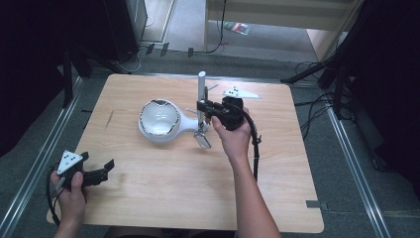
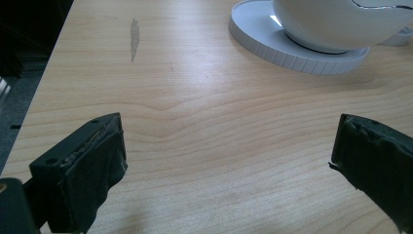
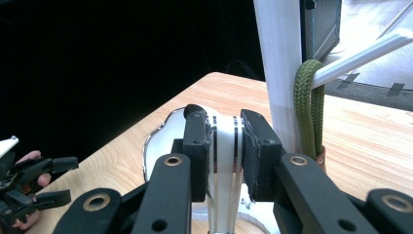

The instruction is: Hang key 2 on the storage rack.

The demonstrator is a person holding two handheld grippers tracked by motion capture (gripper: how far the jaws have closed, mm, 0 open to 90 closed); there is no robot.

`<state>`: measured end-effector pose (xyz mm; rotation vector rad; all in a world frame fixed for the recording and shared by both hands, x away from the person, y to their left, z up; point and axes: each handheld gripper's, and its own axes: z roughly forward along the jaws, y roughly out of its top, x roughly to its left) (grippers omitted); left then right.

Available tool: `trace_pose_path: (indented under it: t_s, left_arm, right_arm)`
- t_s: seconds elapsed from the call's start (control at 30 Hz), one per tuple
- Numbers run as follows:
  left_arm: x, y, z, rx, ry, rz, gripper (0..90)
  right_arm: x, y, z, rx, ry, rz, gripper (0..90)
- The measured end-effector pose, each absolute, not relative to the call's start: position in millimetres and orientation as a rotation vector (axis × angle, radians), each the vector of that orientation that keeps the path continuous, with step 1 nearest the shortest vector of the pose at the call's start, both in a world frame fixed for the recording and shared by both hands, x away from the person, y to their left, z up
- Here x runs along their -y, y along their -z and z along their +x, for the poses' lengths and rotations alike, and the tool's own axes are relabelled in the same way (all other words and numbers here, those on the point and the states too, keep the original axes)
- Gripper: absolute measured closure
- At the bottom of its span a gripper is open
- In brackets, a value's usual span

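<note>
The left tongs lie low with jaws spread wide and nothing between them; the right tongs, arm stretched forward, are clamped tight.

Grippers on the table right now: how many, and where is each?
2. The left gripper sits near the table's front-left corner, jaws open over bare wood. The right gripper is mid-table, shut on the white stand's narrow part beside its post.
</note>
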<state>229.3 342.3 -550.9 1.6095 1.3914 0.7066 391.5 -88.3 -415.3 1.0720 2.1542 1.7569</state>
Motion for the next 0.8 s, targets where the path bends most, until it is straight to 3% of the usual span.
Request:
trace_pose_path:
  t_s: [0.8]
  left_arm:
    - [-341.7,550.8,229.7,-1.394,-0.71,1.616,0.0]
  right_arm:
    - [95.4,431.5,407.0,-2.134,-1.828,1.099,74.6]
